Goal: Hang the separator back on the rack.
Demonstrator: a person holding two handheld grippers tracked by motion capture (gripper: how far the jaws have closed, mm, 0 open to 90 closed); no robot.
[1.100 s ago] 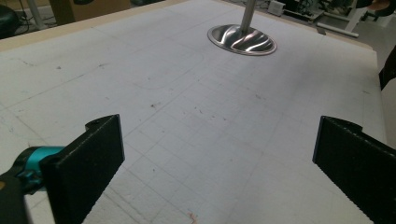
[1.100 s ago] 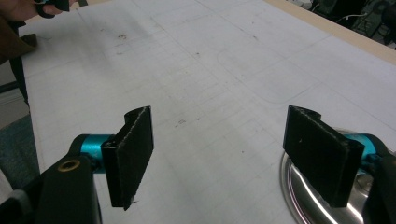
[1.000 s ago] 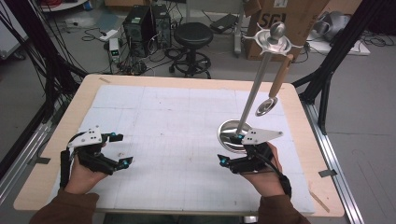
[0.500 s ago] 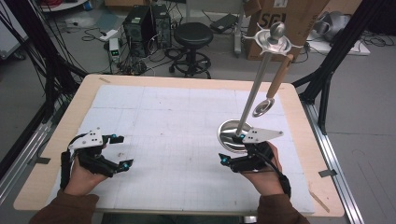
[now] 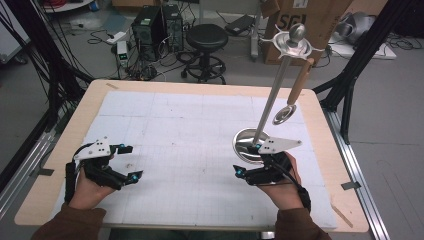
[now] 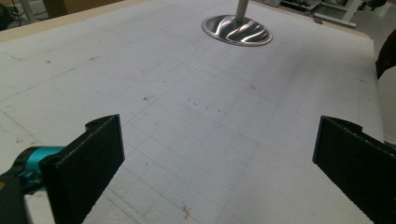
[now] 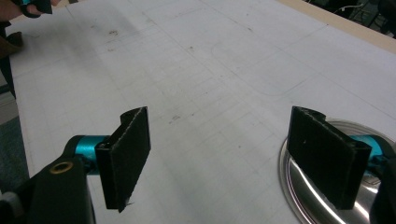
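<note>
We rest both grippers on the desk, jaws spread and holding nothing.

Our right gripper (image 5: 248, 160) lies with its jaws apart over the white gridded mat (image 5: 190, 125); the round polished-steel base (image 7: 317, 196) of the tall steel utensil stand (image 5: 277, 85) sits just under and beyond its outer jaw, with a wooden-handled steel ladle (image 5: 292, 97) hanging above. Our left gripper (image 5: 129, 162) has its jaws wide, that base (image 6: 236, 30) well ahead between them.

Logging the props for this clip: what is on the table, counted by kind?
Shiny metal utensil stand with round base: 1
Wooden-handled metal ladle hanging from the stand's top: 1
White gridded mat over the wooden table: 1
Total: 3
</note>
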